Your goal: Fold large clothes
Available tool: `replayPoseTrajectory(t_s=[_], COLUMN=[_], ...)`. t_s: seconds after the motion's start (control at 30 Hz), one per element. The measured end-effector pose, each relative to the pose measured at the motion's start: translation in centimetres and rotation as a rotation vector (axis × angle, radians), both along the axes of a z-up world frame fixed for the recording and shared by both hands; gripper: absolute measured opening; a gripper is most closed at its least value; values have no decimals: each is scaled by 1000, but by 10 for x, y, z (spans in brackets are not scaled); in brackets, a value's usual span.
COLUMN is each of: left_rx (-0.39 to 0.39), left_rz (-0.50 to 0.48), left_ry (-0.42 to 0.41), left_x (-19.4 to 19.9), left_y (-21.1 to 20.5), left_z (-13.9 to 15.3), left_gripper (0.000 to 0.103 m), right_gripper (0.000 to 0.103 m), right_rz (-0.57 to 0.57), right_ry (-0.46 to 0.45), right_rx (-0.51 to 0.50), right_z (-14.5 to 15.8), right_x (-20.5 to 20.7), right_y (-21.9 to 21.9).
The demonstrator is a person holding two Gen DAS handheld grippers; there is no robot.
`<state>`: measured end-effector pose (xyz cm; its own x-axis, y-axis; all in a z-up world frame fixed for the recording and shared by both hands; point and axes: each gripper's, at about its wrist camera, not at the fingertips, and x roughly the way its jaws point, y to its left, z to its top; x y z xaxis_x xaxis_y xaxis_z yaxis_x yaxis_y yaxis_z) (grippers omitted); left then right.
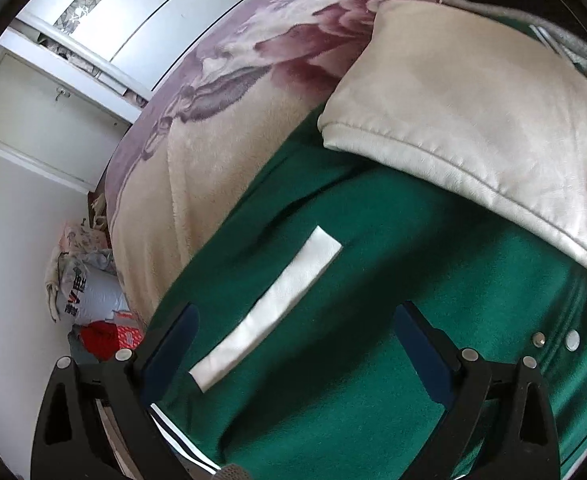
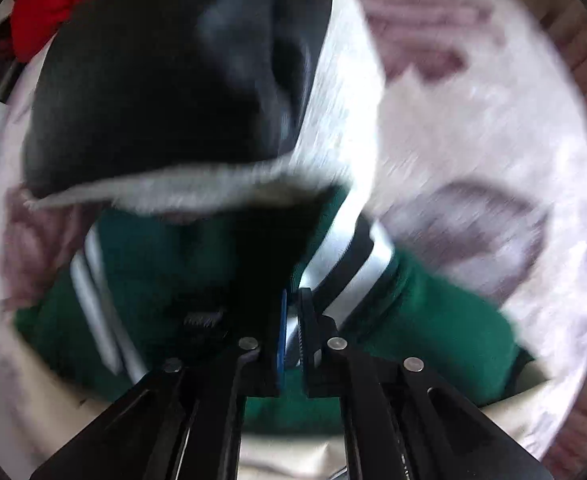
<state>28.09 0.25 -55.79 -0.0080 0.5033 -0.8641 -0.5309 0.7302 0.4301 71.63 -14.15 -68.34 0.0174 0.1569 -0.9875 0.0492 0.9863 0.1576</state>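
With the right gripper (image 2: 291,332) pinching the green jacket (image 1: 373,320) by its striped cuff (image 2: 349,264) and the left gripper (image 1: 293,344) spread above the jacket's white pocket strip (image 1: 269,312), the thin cuff may slip free.

The green jacket (image 1: 373,360) is matt, felt-like cloth; its cream sleeve (image 1: 473,112) looks smooth and faintly glossy — leather-like, with stitched seams. The pocket strip (image 1: 269,312) is white and softly sheened. The blanket (image 1: 213,140) beneath is fuzzy plush. The left gripper (image 1: 293,340) is matt black plastic — its rivets shiny metal.
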Motion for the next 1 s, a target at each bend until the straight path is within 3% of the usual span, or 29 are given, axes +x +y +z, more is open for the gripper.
replayPoseTrajectory(t_s=[0.03,0.13,0.27,0.4,0.5,0.7,0.83,1.0], left_rx=[-6,-30,-114,-152,-220,-376,-323,-293], left_rz=[-4,-14,-23,-31,-20,-42,-15,46], left_ry=[-15,-54,-84,-70,-94,-67,-27,-5], left_x=[-4,-20,-53,-85,-103,-113,-104,-84], left_y=[-1,-5,-18,-40,-56,-93,-109,-128], left_z=[5,22,37,37,26,-15,-25,-27], left_gripper=[100,100,100,100,100,100,100,100], right_gripper=[9,48,51,51,51,51,51,51], right_rz=[6,67,65,-79,-214,-209,-203,-120], right_ry=[39,80,74,77,93,27,109,150], right_rx=[98,203,233,192,193,243,226,368], right_z=[3,38,82,102,92,45,-12,-36], right_x=[-5,-43,-124,-207,-244,-218,-209,-226], right_y=[-7,-39,-115,-205,-270,-284,-282,-267])
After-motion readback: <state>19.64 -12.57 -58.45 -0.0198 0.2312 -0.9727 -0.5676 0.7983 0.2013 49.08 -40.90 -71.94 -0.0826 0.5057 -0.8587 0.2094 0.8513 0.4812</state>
